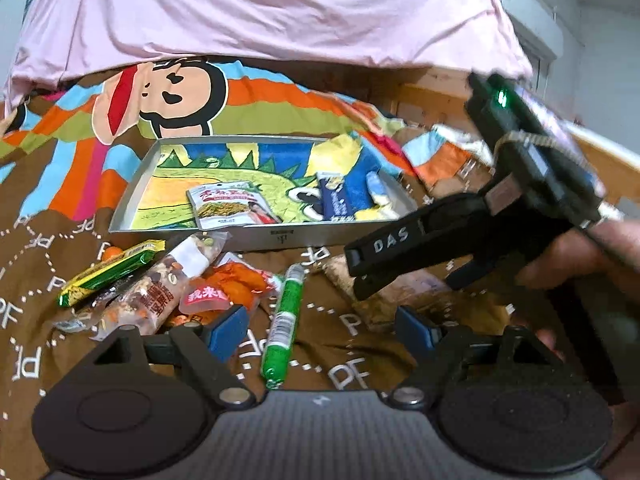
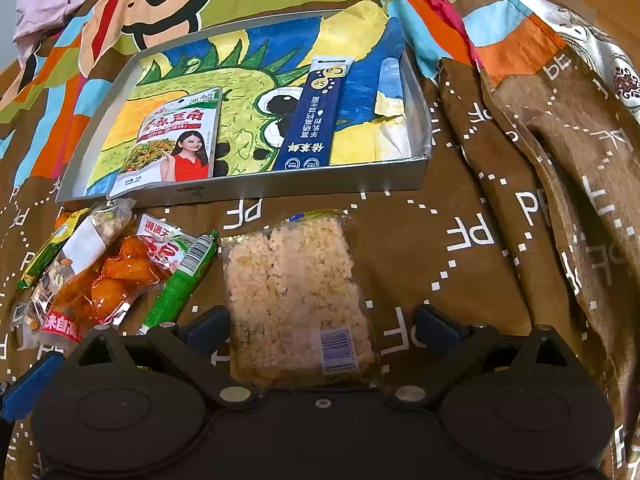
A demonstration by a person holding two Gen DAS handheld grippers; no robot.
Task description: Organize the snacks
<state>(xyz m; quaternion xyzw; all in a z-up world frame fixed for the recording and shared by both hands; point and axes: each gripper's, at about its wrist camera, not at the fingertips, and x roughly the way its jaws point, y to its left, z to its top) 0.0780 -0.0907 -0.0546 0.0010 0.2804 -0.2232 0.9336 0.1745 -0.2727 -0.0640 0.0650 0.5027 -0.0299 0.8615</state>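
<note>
The tray [image 2: 240, 190] is lying ahead of both tongs on the brown bedspread [image 2: 460, 280], and two snacks are already sitting in it: a silver pouch [image 2: 168, 144] toward its left and a blue stick pack [image 2: 316, 116] toward its right. So the sorting is looking partly done, perhaps a third of the way.

The rest are waiting outside the tray, on its near side. A rice cake [image 2: 296, 296] in clear wrap is lying between the fingers of the right tongs [image 2: 320, 328], its near end reaching under the tool. Just left of it a green sausage [image 2: 180, 280] is lying aslant, then an orange pack [image 2: 108, 284], a nut bag [image 2: 76, 256] and a yellow-green bar [image 2: 44, 256], crowding and overlapping one another.

The right tongs are standing wide open and gripping nothing, straddling the rice cake; whether the pads are touching its wrap I cannot tell. They are pointing forward toward the tray, low over the bedspread.

The left tongs [image 1: 324, 328] are also gaping open and empty, hovering low with the sausage [image 1: 286, 320] between their fingers and the pile off their left finger. From this view the right tongs [image 1: 362, 276] are reaching in from the right, angled down over the rice cake [image 1: 400, 292], with the hand [image 1: 588, 256] gripping the handle.
</note>
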